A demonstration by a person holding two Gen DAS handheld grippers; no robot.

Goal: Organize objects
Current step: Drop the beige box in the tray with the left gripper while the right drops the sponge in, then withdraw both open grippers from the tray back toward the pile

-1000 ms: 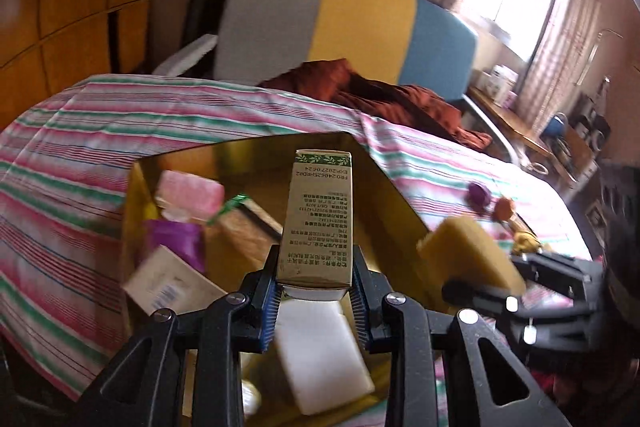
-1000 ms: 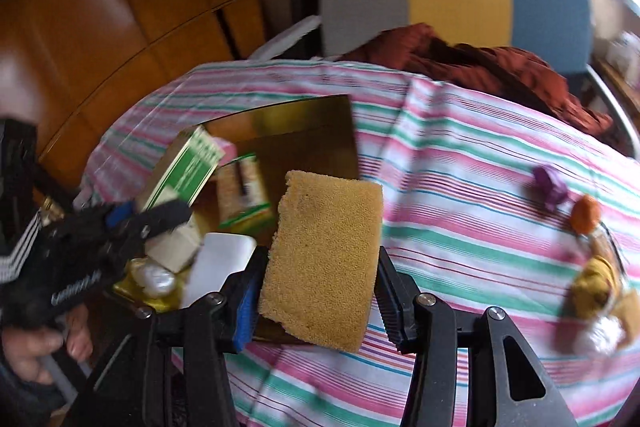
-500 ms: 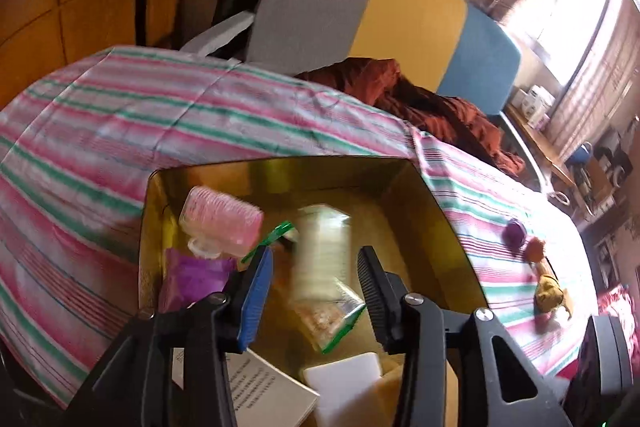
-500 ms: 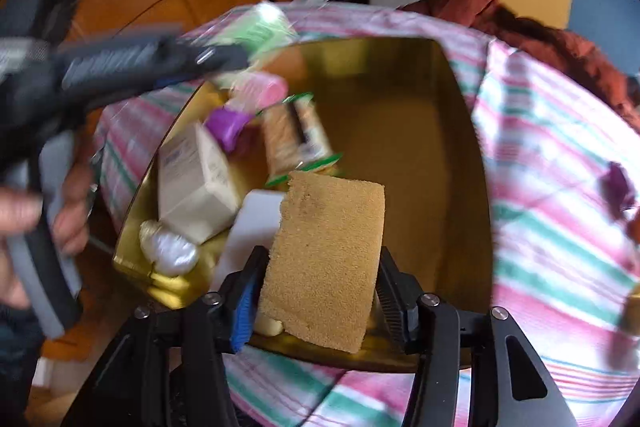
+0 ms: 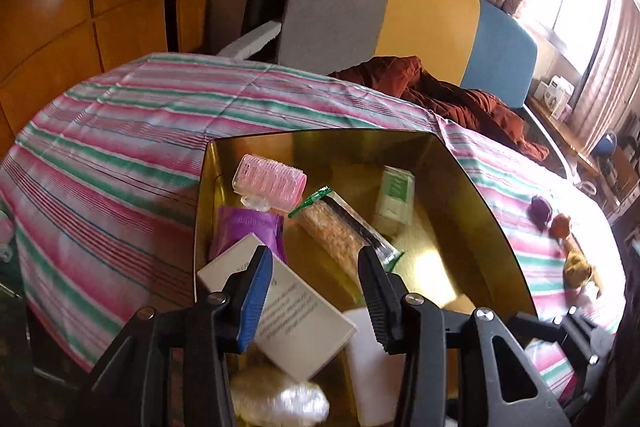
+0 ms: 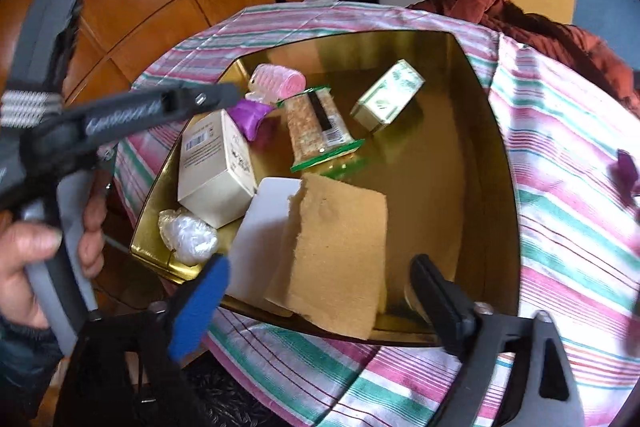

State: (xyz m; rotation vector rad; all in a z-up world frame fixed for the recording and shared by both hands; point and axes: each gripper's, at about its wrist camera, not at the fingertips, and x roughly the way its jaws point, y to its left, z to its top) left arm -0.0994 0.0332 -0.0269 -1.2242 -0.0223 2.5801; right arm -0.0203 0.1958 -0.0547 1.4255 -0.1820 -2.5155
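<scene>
One gold tray [image 6: 492, 163] is sitting on the striped cloth [image 5: 120, 147] of the worktop, and eight things are lying in it: one pink roller [image 6: 280, 81], one purple pouch [image 6: 250, 113], one snack bar [image 6: 320, 125], one green carton [image 6: 388, 95], one cream box [image 6: 216, 163], one clear plastic wad [image 6: 186, 237], one white block [image 6: 260, 239] and one sponge [image 6: 340, 251].

The sponge is leaning on the tray's near edge, partly overlapping the white block. The carton is lying toward the tray's far side, apart from the rest.

The right gripper [image 6: 320, 301] is pointing steeply down at the tray's near edge; its jaws have just been opening and are standing wide, both pads clear of the sponge between them.

The left gripper [image 5: 316, 287] is tilting down over the tray's near left part, a hand [image 6: 36, 259] wrapping its handle. Its jaws are standing parted with nothing between them.

On the cloth right of the tray, a few small toys [image 5: 560, 227] are lying in a loose row.
</scene>
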